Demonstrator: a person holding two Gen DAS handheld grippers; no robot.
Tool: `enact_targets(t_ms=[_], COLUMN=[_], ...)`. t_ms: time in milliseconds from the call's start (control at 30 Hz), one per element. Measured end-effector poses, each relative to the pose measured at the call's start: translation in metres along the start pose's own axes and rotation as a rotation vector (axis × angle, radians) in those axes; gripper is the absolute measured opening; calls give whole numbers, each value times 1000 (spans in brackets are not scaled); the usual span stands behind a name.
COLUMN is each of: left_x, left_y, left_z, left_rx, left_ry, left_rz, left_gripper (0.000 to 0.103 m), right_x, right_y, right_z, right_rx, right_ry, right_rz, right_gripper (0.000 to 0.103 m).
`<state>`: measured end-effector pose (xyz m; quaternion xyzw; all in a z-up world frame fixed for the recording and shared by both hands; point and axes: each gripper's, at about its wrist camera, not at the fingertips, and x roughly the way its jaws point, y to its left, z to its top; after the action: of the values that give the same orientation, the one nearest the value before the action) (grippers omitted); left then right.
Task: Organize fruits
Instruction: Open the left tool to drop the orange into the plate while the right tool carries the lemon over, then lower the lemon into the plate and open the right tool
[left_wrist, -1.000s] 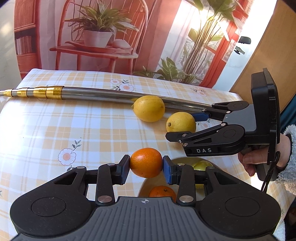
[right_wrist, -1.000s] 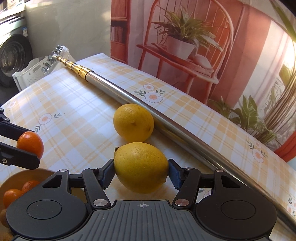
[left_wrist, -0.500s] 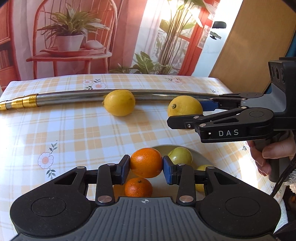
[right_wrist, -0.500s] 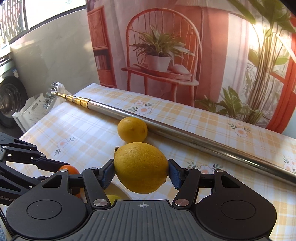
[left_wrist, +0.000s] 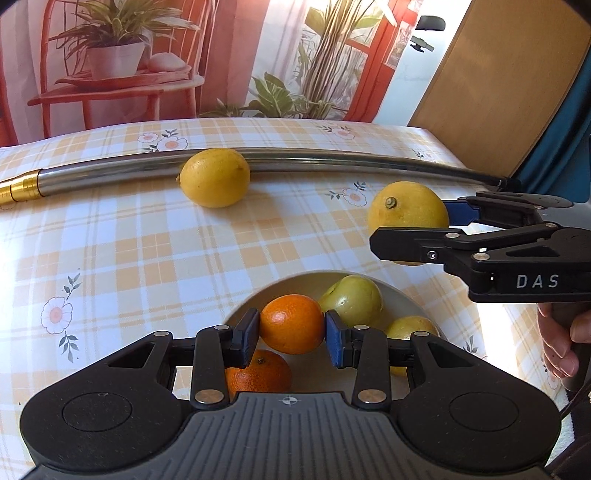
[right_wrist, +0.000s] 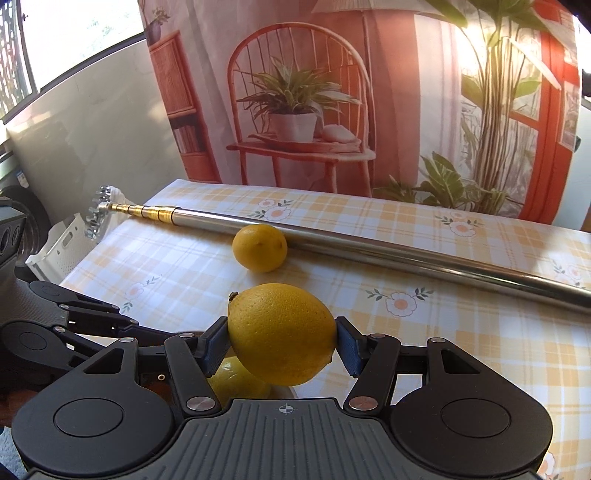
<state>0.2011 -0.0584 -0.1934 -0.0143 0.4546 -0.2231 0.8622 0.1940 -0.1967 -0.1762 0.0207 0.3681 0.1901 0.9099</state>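
Currently an orange (left_wrist: 291, 324) sits clamped in the left hand-held gripper (left_wrist: 291, 332), held over a bowl (left_wrist: 410, 299) containing a second orange (left_wrist: 260, 373) and greenish-yellow fruits (left_wrist: 354, 301). Right hand-held gripper (right_wrist: 282, 341) grips a lemon (right_wrist: 280, 332) beside the bowl. Another lemon (left_wrist: 215, 177) rests on the worktop (left_wrist: 129, 251), touching a metal pole (left_wrist: 332, 162).

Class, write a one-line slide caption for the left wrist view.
Left gripper holds an orange above the fruit bowl while the right gripper carries a lemon alongside.
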Motion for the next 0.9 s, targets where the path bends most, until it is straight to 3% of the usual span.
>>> enact_targets(t_ms=[167, 367, 667, 767, 900], left_x=[5, -2, -49, -60, -71], left_y=[2, 10, 20, 21, 24], left_z=[-1, 1, -5, -11, -19], left_rx=[-8, -94, -154, -154, -149], left_ry=[17, 4, -103, -122, -131], left_rz=[3, -8, 63, 112, 148], left_gripper=[40, 41, 43, 50, 50], right_x=[-4, -10, -15, -15, -11], right_y=[0, 6, 34, 44, 55], right_z=[-6, -8, -10, -13, -17], right_rx=[18, 18, -54, -70, -97], right_ry=[12, 12, 42, 57, 89], right_rz=[-10, 0, 37, 54, 69], right_gripper=[56, 56, 56, 56, 56])
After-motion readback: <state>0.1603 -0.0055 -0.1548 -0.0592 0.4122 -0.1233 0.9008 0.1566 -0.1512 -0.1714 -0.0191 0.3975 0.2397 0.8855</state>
